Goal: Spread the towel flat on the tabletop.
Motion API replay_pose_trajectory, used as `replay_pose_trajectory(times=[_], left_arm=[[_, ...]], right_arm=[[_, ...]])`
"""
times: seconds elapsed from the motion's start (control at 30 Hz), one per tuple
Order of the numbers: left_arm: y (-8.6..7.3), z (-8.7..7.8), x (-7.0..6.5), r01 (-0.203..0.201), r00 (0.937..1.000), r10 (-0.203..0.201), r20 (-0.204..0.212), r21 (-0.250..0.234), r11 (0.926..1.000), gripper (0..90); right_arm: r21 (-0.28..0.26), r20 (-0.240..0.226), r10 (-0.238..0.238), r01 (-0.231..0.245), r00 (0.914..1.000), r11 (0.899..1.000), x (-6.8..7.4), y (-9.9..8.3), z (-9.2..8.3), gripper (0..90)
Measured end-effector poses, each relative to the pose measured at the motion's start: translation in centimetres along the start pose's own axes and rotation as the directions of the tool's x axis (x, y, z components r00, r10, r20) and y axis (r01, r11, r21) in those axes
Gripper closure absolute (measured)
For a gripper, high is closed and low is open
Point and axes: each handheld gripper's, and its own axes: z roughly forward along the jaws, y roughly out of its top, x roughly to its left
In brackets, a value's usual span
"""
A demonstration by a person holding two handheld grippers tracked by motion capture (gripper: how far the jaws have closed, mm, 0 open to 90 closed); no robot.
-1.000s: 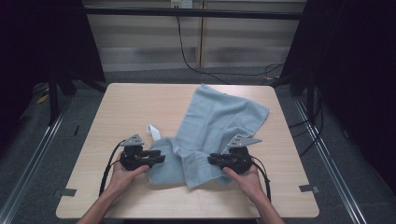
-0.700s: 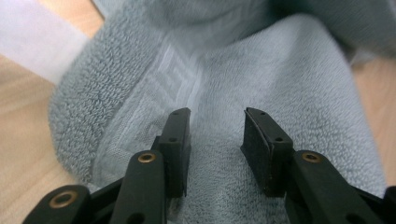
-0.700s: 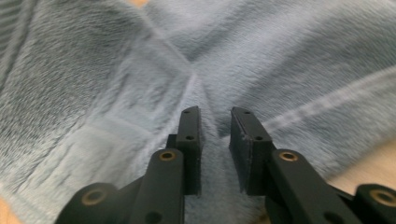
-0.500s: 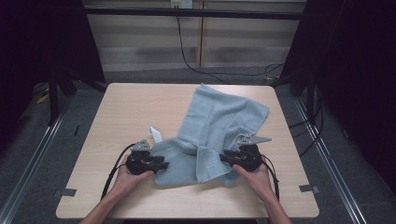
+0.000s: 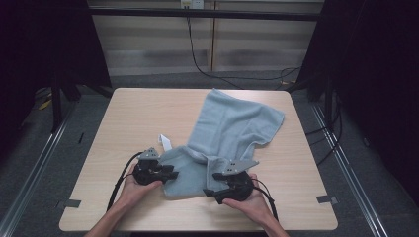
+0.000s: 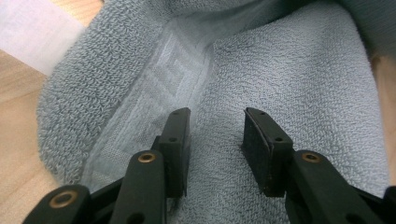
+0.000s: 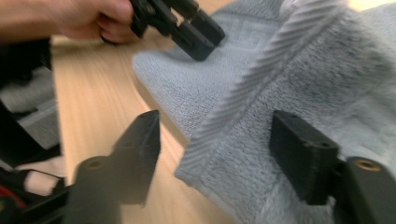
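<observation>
The right gripper [image 7: 212, 149] has just been opening; its jaws stand apart astride the towel's [image 5: 227, 133] near corner, unclamped. The left gripper [image 6: 215, 140], jaws apart, rests on the towel's left edge. Bare table [image 5: 128, 118] lies beyond it.

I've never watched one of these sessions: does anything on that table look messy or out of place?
The grey towel lies crumpled and askew, its near end bunched in uneven folds between the two grippers. A white label sticks out at its left edge. Nothing looks spilled or damaged.
</observation>
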Motion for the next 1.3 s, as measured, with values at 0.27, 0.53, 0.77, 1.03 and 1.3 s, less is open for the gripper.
replay_pose_trajectory(times=[0.27, 0.53, 0.77, 1.03, 1.3], left_arm=[[0.0, 0.0, 0.0, 0.001, 1.0000, -0.001, -0.002, -0.004, 1.0000, 61.3], [-0.2, -0.3, 0.3, 0.006, 0.9998, -0.006, -0.017, -0.006, 1.0000, 62.6], [-0.5, -0.6, 0.2, -0.013, 0.9994, 0.013, -0.031, -0.004, 0.9999, 63.2], [-0.5, -0.6, 0.2, -0.013, 0.9993, 0.012, -0.036, -0.005, 0.9999, 63.8], [-0.5, -0.9, 0.1, -0.024, 0.9990, 0.025, -0.037, 0.012, 0.9996, 63.9]], right_arm=[[0.087, 0.114, -0.099, 0.090, 0.9885, 0.992, -0.6, -1.3, 2.5, 50.9], [0.075, 0.086, -0.108, 0.102, 0.9904, 0.992, -0.2, -1.7, 2.6, 74.3], [0.042, 0.017, -0.024, 0.023, 0.9996, 0.999, -0.3, -1.6, 0.9, 85.2], [-0.160, 0.104, 0.097, -0.079, 0.9899, 0.984, -3.3, -0.6, -5.3, 87.3], [-0.114, 0.285, 0.230, -0.205, 0.9306, 0.972, -8.1, -4.5, -8.5, 87.8]])
